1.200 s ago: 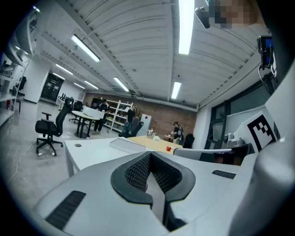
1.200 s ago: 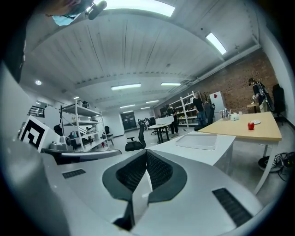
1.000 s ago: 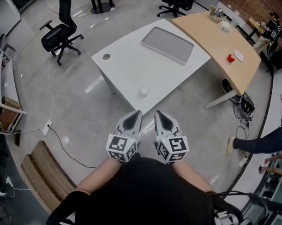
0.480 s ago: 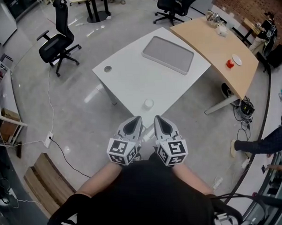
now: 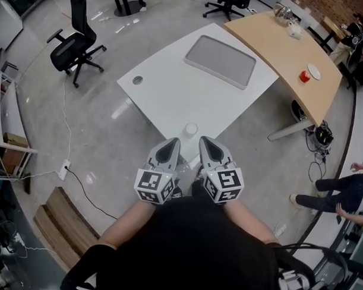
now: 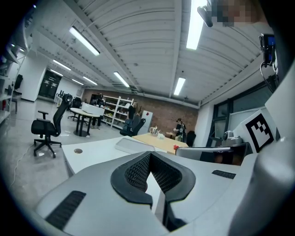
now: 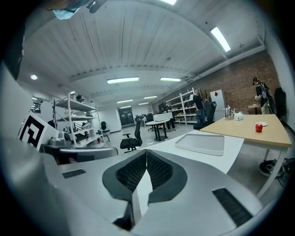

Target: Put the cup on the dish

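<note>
A small red cup [image 5: 304, 76] stands beside a white dish [image 5: 314, 71] on the wooden table [image 5: 279, 43] at the far right. In the right gripper view the red cup [image 7: 258, 127] also shows on that table. My left gripper [image 5: 172, 143] and right gripper [image 5: 204, 140] hang side by side over the floor, just short of the near corner of a white table [image 5: 168, 94]. Both are shut and hold nothing. The shut pads show in the left gripper view [image 6: 150, 154] and the right gripper view [image 7: 146, 151]. A small white round object [image 5: 191, 128] sits at that near corner.
A grey tray [image 5: 221, 61] lies on the far part of the white table. A black office chair [image 5: 77, 38] stands at the upper left. Cables and a wooden bench [image 5: 56, 226] lie on the floor at the left. A person [image 5: 343, 189] stands at the right edge.
The white table's near corner has drawn closer to both grippers, which stay side by side and shut. The person at the right has shifted.
</note>
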Available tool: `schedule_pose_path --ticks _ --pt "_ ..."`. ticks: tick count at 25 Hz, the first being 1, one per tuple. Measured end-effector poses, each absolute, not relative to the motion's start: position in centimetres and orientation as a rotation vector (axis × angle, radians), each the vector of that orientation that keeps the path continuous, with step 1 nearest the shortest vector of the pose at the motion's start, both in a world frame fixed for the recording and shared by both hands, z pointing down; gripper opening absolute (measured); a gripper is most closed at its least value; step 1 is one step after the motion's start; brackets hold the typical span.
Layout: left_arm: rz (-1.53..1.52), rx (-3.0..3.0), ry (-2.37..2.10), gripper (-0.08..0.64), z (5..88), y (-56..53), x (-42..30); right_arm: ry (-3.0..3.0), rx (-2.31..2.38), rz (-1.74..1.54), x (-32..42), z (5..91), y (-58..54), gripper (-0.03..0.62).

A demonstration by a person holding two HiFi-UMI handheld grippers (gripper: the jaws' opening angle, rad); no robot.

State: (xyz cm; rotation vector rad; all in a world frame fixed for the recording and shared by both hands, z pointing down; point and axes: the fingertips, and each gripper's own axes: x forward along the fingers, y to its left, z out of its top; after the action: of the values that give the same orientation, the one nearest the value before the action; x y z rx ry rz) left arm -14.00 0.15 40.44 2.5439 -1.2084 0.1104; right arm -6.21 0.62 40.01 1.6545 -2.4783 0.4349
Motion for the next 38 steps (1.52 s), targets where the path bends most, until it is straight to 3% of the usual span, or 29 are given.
schedule_pose_path --ticks 17,38 --pt "0.260 2.464 -1.389 -0.003 46.0 -9.6 -8.3 -2.628 1.221 0.415 -2.2 45.4 -9.2 0.014" --pt "0.364 2.465 -1.190 -0.003 54.1 -14.4 -9.6 -2.538 1.003 0.539 -5.6 54.4 -10.9 0.018"
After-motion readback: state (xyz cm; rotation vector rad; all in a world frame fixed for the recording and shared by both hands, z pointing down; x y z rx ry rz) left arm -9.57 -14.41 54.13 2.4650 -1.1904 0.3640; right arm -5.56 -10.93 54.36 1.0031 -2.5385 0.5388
